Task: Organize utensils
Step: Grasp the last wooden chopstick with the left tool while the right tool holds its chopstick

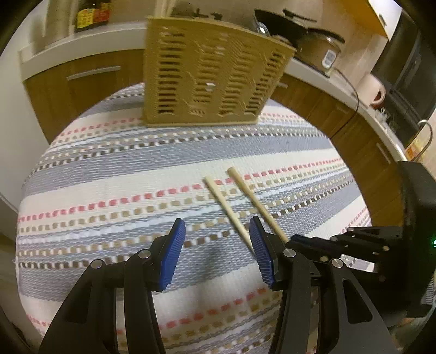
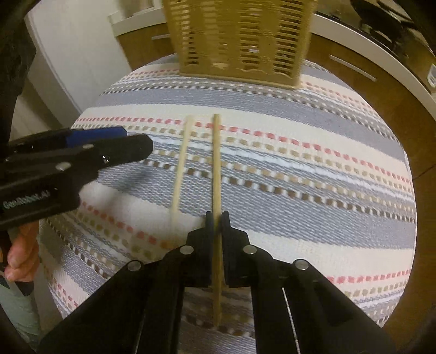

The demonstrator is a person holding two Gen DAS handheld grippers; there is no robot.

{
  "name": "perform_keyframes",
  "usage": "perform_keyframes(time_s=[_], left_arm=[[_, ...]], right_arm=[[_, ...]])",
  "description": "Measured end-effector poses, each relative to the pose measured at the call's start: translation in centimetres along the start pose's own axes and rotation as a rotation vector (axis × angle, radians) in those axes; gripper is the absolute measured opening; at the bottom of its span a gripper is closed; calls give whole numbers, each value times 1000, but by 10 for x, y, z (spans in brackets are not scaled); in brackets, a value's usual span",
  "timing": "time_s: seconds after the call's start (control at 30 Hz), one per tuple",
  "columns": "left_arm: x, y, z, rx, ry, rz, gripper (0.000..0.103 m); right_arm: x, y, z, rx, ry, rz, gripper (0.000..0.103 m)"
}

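Two pale wooden chopsticks lie on a striped cloth. In the right wrist view my right gripper [image 2: 217,217] is shut on the right chopstick [image 2: 217,163], which runs straight ahead between the jaws. The left chopstick [image 2: 181,163] lies loose beside it. In the left wrist view my left gripper [image 1: 218,231] is open and empty, just left of the loose chopstick [image 1: 226,209] and the held chopstick [image 1: 254,203]. The left gripper also shows in the right wrist view [image 2: 81,152]. A tan slotted utensil holder [image 1: 209,76] stands at the far edge of the cloth, also in the right wrist view [image 2: 239,40].
The striped cloth [image 1: 109,174] covers a round table. Wooden cabinets [image 1: 81,81] and a white counter with bottles [image 1: 92,13], a pan and a rice cooker [image 1: 321,49] stand behind. The right gripper's body [image 1: 381,245] shows at the right.
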State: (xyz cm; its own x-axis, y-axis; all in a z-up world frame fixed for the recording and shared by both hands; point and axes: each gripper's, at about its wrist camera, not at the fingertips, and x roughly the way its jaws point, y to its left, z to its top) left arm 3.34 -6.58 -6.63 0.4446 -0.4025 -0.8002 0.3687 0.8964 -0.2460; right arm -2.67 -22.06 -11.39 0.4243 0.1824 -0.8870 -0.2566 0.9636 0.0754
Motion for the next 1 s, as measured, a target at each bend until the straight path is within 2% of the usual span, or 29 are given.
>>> perform_keyframes(time_s=[0.07,0.2,0.27,0.33,0.37,0.43,0.47,0.67,0.83,0.87,0.9,0.93,1.0], left_arm=[[8,-8,2,13,23,18,46],[30,-20,4,19,97,44,30],[36,-29,3,47,101,89,27],[39,-37,2,87,106,137,15],[40,-40,1,101,111,136,9],[39,-41,0,113,121,130,8],[38,-41,0,120,120,126,0],[21,-20,-2,134,124,129,0],[8,-9,4,70,93,17,2],[7,-10,6,55,85,8,16],[6,-11,7,46,80,9,36],[6,-13,9,40,72,12,42],[14,-20,11,32,85,35,44]], right_arm=[[-4,-13,-3,26,-1,5,4],[-10,-30,-7,46,-3,2,4],[-11,-33,-9,44,-2,3,4],[-13,-33,-11,36,-3,-2,4],[-14,-33,-11,34,-2,-1,4],[-14,-34,-10,39,6,12,4],[-14,-34,-10,42,9,18,4],[-12,-39,-10,47,29,22,4],[-13,-39,-11,42,24,27,5],[-13,-40,-11,45,25,30,5],[-13,-41,-11,47,26,33,5],[-12,-41,-10,49,27,35,5],[-13,-41,-10,56,29,41,5]])
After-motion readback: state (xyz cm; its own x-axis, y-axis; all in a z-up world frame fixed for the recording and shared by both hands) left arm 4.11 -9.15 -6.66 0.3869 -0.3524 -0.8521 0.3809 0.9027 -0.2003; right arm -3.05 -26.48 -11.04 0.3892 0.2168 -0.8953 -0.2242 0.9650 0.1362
